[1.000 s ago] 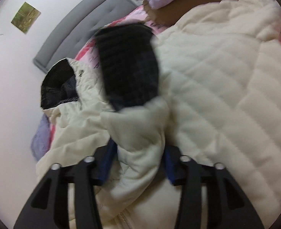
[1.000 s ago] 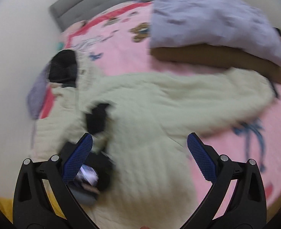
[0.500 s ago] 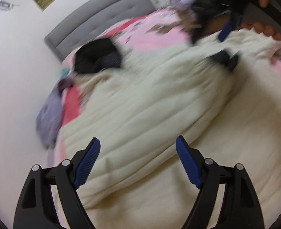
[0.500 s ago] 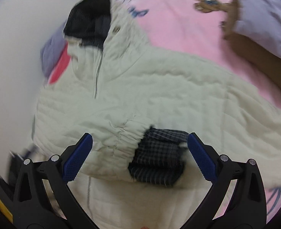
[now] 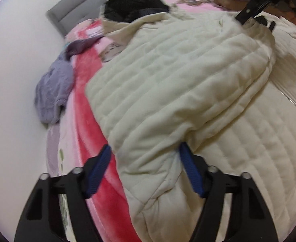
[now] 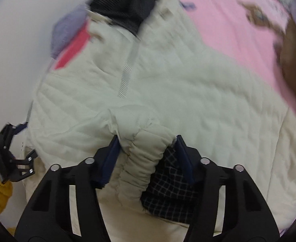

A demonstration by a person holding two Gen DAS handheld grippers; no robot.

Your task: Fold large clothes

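Cream quilted jacket (image 5: pixel 188 84) with a dark checked lining lies spread over the pink plush blanket (image 5: pixel 87 125) on the bed, zip (image 6: pixel 127 68) up the front and hood (image 5: pixel 134 10) toward the grey padded headboard (image 5: pixel 99 2). Your left claw (image 5: pixel 146 165) is closing around a fold of the jacket at its side edge, near the blanket's red stripe; the fabric sits between the blue pads (image 5: pixel 99 171), and you cannot tell whether both pads press on it yet. Your right claw (image 6: pixel 146 157) is also closing, with the gathered elastic cuff of one sleeve (image 6: pixel 144 153) between its pads (image 6: pixel 111 159), the checked lining showing at the cuff's mouth; the cuff fills the gap and both pads touch it. That sleeve lies folded across the jacket's chest. A crumpled lilac cloth (image 5: pixel 55 92) rests on the blanket by the white wall, beside the jacket's shoulder.
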